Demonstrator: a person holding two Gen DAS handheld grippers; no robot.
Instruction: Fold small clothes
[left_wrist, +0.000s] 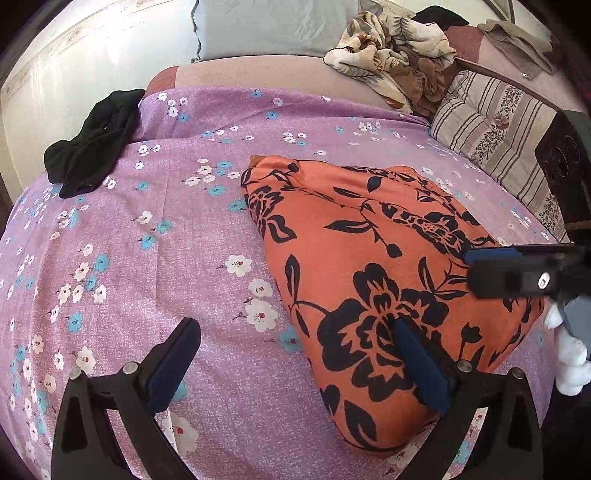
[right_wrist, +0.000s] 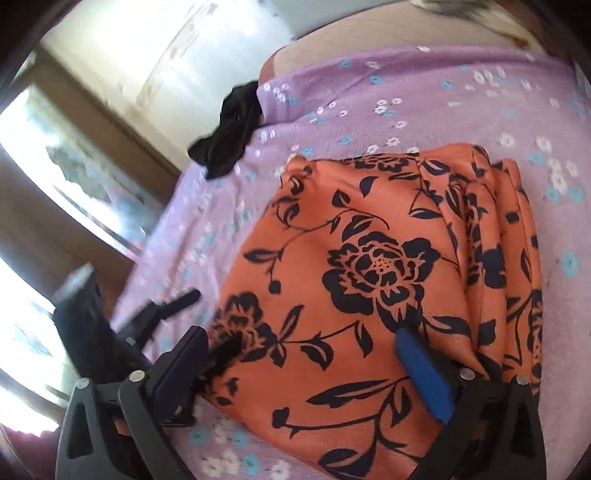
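An orange garment with black flowers (left_wrist: 369, 273) lies folded in a rough triangle on the purple flowered bedsheet (left_wrist: 147, 240). My left gripper (left_wrist: 299, 354) is open wide: its right finger (left_wrist: 417, 362) hangs over the garment's near part and its left finger is over bare sheet. My right gripper (right_wrist: 306, 362) is also open wide, straddling the near edge of the orange garment (right_wrist: 369, 266), with nothing pinched between its pads. In the right wrist view the garment shows stacked folds along its right side. The right gripper (left_wrist: 487, 266) reaches in from the right edge, over the garment's right corner.
A crumpled black garment (left_wrist: 92, 147) lies at the bed's far left edge by the wall. A pile of patterned clothes (left_wrist: 391, 62), a striped cushion (left_wrist: 498, 125) and a grey pillow (left_wrist: 273, 26) sit at the back. A white-gloved hand (left_wrist: 569, 354) is at the right.
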